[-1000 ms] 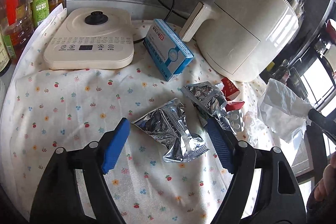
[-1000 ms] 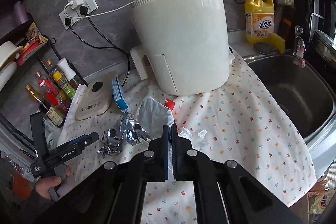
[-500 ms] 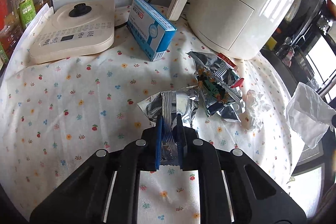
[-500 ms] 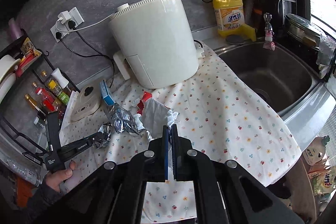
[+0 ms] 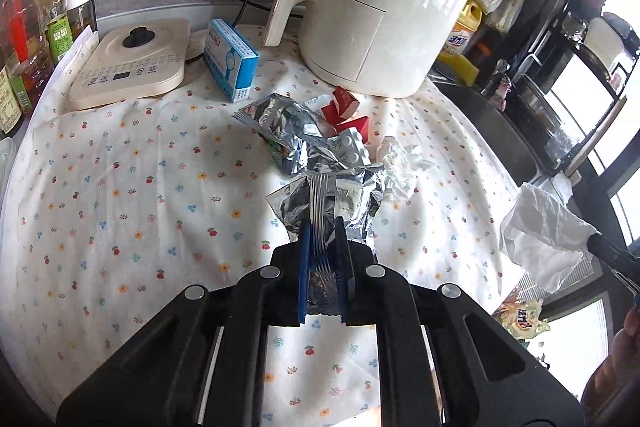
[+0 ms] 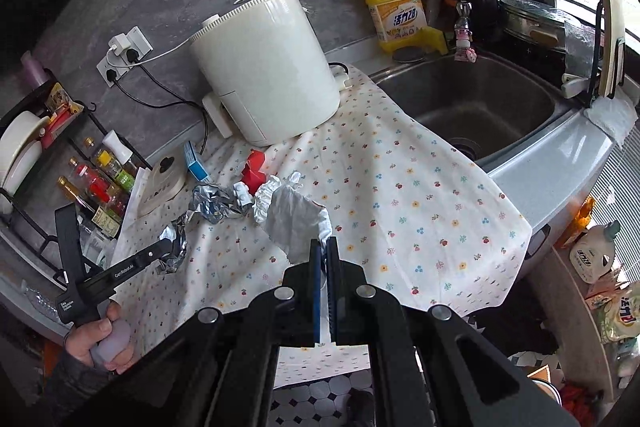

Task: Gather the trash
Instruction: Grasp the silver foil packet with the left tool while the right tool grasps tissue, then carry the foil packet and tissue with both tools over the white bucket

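Since a second ago the left gripper (image 5: pixel 322 227) closed on the foil wrapper (image 5: pixel 328 197) near the air fryer (image 5: pixel 384 19), jaws clamped on its crimped seam. Right gripper (image 6: pixel 324 247) jaws pinch a tissue (image 6: pixel 296 217). Both seem light, crushable; edge grips suit.

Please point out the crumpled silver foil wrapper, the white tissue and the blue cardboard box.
silver foil wrapper (image 5: pixel 328 201), left wrist view, its sealed seam.
white tissue (image 6: pixel 298 217), right wrist view, its middle.
blue cardboard box (image 5: pixel 230 59), left wrist view, its top face.

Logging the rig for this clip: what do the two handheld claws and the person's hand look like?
Both claws are black, angular frames with silver rivets and blue finger pads. The left claw has a long black handle printed "GenRobot.AI" in white. The bare hand gripping it wears a dark sleeve. No cables show on either.
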The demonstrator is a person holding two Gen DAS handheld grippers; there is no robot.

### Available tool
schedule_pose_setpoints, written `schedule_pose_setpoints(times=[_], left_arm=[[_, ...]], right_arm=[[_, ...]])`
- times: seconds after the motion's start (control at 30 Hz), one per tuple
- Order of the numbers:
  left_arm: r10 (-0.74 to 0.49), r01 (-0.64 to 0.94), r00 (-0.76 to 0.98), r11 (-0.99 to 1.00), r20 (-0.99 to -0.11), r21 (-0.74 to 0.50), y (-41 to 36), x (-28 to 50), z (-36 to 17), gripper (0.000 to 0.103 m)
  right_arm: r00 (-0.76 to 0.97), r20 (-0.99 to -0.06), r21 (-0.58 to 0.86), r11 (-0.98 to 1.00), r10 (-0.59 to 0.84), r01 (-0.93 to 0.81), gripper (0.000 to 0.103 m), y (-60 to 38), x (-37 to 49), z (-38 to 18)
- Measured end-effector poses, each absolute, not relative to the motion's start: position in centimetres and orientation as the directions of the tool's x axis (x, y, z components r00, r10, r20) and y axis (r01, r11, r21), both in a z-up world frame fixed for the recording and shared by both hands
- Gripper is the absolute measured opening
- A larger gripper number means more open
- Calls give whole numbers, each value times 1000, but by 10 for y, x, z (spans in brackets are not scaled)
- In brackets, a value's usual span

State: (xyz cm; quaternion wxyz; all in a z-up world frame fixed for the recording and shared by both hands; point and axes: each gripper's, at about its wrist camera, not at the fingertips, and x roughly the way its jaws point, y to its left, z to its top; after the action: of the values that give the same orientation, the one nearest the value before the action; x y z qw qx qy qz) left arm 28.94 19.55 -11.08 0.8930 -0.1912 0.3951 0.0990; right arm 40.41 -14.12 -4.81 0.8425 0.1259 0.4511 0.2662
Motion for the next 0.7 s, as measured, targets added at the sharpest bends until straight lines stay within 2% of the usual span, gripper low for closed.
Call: schedule_pose_setpoints(times=[0.43,0.7], left_arm=[[-189,-53,611,959,-769,-277,13,297,-119,11],[-266,68,521,960,-811,-271,-75,291,-144,11]], right_arm=[[470,-749,457,878,467,-143,4,-291,338,-82],[455,-798,443,896,396,-2,4,-367,291,-116]])
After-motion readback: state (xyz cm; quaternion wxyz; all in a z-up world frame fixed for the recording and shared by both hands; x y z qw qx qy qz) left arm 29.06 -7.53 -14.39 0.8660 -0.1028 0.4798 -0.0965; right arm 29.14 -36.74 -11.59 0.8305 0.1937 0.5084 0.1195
